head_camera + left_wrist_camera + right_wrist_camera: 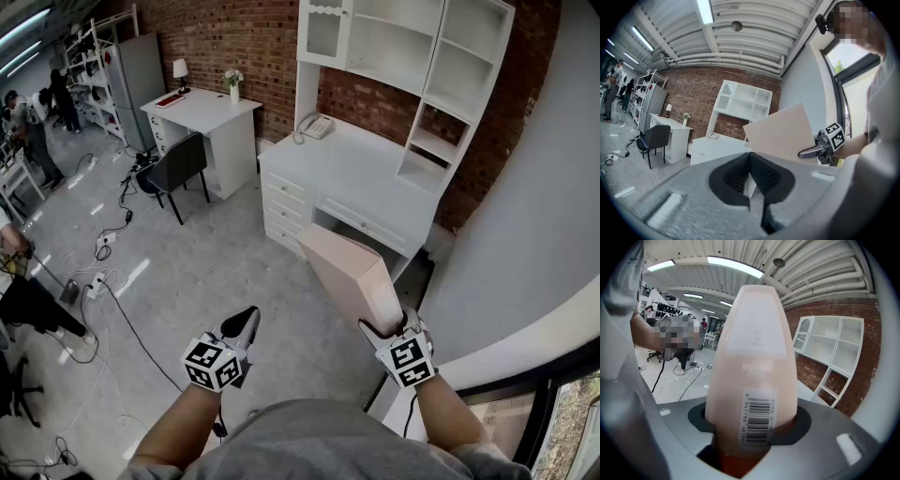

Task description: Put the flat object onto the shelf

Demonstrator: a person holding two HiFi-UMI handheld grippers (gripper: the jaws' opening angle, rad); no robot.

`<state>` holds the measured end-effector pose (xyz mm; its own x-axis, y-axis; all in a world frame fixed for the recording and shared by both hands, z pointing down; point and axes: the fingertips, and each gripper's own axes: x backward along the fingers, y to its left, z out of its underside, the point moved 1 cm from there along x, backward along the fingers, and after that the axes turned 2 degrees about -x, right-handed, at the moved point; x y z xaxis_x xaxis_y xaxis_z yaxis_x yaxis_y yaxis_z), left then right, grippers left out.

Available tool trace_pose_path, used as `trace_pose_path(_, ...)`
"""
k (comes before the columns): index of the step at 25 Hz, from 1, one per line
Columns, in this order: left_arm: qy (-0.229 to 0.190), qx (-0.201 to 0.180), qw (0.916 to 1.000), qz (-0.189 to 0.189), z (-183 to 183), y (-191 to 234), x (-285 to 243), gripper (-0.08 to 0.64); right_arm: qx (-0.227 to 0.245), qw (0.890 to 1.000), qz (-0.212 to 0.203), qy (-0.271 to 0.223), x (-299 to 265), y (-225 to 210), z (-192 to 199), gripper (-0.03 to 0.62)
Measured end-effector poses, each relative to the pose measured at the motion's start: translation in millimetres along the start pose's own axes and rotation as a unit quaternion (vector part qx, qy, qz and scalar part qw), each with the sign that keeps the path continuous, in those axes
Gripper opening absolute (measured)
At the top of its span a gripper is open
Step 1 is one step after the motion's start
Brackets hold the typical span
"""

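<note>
The flat object is a pale pink flat box (347, 272) with a barcode label (757, 420). My right gripper (386, 325) is shut on its near end, and the box sticks out ahead and upward over the floor. In the left gripper view the box (780, 133) shows tilted, with the right gripper (816, 150) at its lower right edge. My left gripper (247, 322) hangs beside it to the left, jaws together with nothing between them (750, 187). The white shelf unit (441, 56) stands on a white desk (366, 169) ahead, against the brick wall; its compartments look bare.
A telephone (317, 125) sits on the desk's far left corner. A second white desk (202, 108) with a lamp and flowers and a black chair (178, 164) stand to the left. Cables (112, 272) trail over the grey floor. A grey wall (525, 234) closes the right side. People stand far left.
</note>
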<state>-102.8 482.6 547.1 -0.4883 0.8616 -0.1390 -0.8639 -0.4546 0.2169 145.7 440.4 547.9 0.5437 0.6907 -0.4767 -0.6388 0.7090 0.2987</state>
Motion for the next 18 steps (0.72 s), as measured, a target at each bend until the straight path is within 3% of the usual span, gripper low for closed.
trace_pose_path(18,0.004,-0.008,1.0,0.004,-5.3,-25.4,-26.4,0.0,-0.005,1.0,-0.001,-0.004,16.6,-22.6,12.0,0.295)
